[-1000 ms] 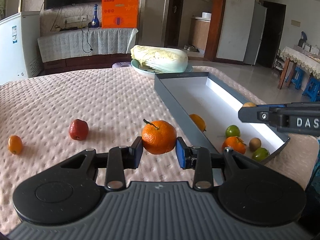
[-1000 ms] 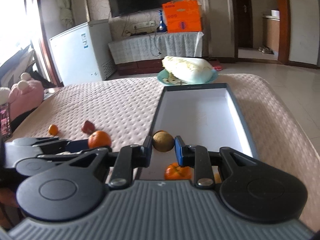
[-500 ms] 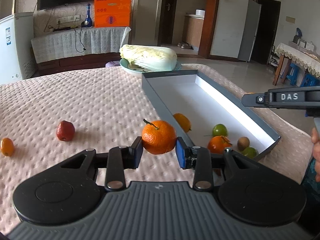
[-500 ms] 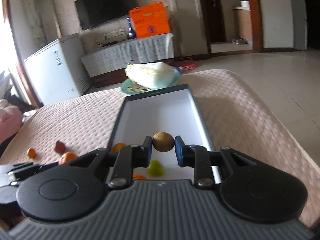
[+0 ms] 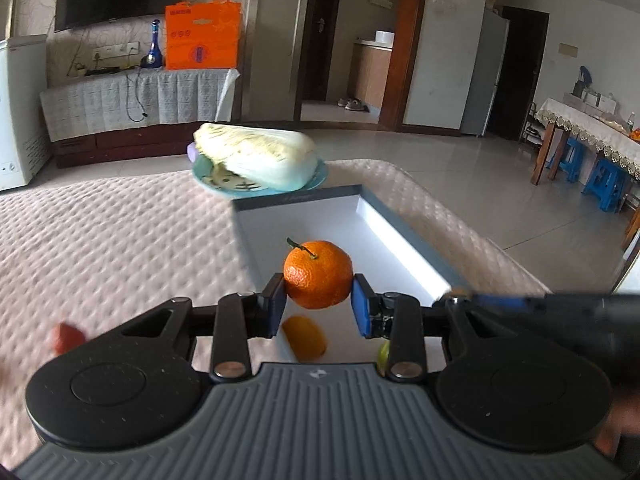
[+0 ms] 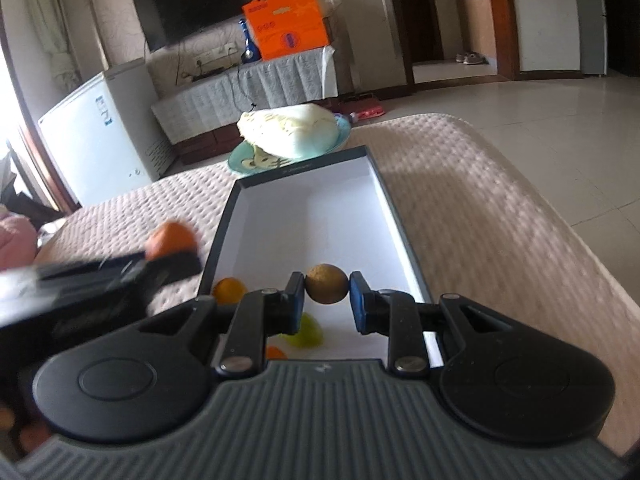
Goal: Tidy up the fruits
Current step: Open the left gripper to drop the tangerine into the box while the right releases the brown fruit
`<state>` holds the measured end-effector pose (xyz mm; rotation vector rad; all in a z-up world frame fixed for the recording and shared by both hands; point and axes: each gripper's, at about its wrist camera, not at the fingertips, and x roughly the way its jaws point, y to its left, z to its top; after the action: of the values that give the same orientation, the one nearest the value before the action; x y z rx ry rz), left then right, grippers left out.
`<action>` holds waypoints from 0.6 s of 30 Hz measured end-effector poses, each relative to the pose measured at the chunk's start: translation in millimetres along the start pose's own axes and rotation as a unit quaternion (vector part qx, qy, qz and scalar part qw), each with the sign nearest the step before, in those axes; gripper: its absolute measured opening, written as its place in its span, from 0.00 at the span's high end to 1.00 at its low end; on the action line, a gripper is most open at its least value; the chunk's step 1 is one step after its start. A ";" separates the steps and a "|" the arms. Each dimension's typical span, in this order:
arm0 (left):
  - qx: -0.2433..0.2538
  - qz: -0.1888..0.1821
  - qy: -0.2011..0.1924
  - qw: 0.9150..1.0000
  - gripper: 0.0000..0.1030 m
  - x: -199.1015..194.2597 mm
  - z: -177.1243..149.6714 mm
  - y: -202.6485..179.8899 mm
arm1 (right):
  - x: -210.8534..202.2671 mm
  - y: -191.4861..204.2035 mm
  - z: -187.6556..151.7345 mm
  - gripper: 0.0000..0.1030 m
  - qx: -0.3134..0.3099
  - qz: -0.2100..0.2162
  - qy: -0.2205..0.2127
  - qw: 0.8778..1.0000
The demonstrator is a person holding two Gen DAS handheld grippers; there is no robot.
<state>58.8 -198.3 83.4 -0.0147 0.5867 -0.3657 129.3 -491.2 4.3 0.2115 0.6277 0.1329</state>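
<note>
My left gripper (image 5: 319,304) is shut on an orange mandarin (image 5: 318,274) with a stem, held over the near end of the grey box (image 5: 296,197). My right gripper (image 6: 326,300) is shut on a small brown kiwi (image 6: 326,289), held above the same box (image 6: 382,184). Inside the box lie an orange fruit (image 5: 304,336) and a green fruit (image 6: 308,332); another orange fruit (image 6: 229,290) lies at its left wall. A red fruit (image 5: 66,338) lies blurred on the cloth at left. The left gripper with its mandarin (image 6: 170,238) shows blurred in the right wrist view.
A cabbage (image 5: 256,156) on a blue plate (image 5: 320,178) stands just beyond the box's far end. The pink textured cloth (image 5: 100,232) covers the table. The right gripper's arm (image 5: 560,312) crosses the left wrist view at right. The table edge drops to the floor at right.
My left gripper has carried the mandarin rightward, from over the cloth to over the box. My right gripper has moved nearer to the box with the kiwi still held.
</note>
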 end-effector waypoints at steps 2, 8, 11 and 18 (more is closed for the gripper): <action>0.005 0.000 0.004 1.000 0.61 14.2 5.7 -7.7 | 2.5 3.5 -0.9 0.73 -0.009 0.001 0.006 1.000; 0.024 -0.002 0.023 0.999 0.60 50.5 6.3 -27.6 | 8.8 7.4 -3.6 0.73 -0.026 -0.002 0.023 0.999; 0.030 -0.004 0.035 0.999 0.60 61.6 1.7 -32.2 | 9.9 7.4 -4.1 0.73 -0.025 -0.003 0.028 0.999; 0.029 0.005 0.018 0.999 0.26 56.2 0.6 -27.9 | 11.4 11.1 -4.6 0.72 -0.026 -0.009 0.028 0.999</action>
<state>93.1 -243.7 56.9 0.0501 0.6105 -0.3743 135.1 -477.6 -3.2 0.1533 0.6814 0.1379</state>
